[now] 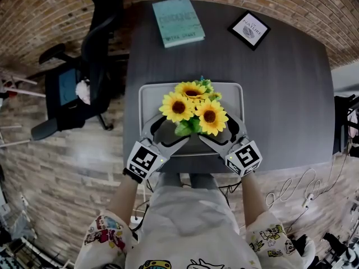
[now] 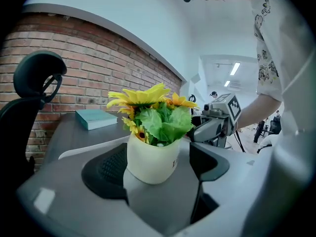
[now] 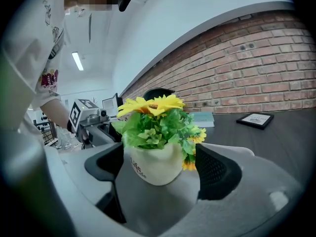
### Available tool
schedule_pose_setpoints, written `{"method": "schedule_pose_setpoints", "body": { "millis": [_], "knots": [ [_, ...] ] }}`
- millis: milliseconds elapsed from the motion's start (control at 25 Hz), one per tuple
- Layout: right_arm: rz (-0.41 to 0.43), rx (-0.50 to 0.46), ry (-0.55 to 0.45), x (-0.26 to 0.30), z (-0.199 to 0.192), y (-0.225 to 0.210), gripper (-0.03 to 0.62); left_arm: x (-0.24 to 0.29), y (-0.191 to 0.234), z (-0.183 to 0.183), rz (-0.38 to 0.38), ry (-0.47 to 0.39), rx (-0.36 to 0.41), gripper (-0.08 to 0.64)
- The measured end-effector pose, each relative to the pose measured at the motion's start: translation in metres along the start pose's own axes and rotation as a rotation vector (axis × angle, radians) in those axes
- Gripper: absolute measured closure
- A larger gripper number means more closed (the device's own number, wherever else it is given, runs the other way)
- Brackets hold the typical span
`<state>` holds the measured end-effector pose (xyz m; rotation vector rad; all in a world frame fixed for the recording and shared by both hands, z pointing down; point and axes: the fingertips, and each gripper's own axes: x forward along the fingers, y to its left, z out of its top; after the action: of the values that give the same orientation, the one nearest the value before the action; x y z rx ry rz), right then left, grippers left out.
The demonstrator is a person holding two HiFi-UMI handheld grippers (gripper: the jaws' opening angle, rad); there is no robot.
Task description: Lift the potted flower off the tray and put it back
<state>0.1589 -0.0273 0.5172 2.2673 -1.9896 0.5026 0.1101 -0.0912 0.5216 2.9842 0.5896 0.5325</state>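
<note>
A white pot (image 2: 150, 162) of yellow sunflowers (image 1: 193, 108) stands at the near side of a grey tray (image 1: 148, 94) on the dark table. My left gripper (image 1: 170, 129) comes in from the near left and my right gripper (image 1: 220, 129) from the near right. Both are open, and each has one pad on either side of the pot. In the left gripper view a gap shows between the pot and the right pad (image 2: 210, 162). The right gripper view has the pot (image 3: 155, 164) centred between its pads. The pot's base is hidden, so whether it rests on the tray is unclear.
A teal book (image 1: 178, 21) and a small black framed picture (image 1: 249, 29) lie at the far end of the table (image 1: 280, 94). A black office chair (image 1: 84, 77) stands off the table's left side. Cables (image 1: 291, 189) lie on the floor at the right.
</note>
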Motion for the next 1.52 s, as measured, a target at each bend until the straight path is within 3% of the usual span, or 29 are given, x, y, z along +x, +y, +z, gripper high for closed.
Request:
{"method": "schedule_pose_setpoints", "body": {
  "millis": [1520],
  "knots": [
    [0.262, -0.065, 0.062, 0.038, -0.001, 0.001, 0.163, 0.02, 0.013, -0.005, -0.112, 0.043, 0.058, 0.196]
  ]
}}
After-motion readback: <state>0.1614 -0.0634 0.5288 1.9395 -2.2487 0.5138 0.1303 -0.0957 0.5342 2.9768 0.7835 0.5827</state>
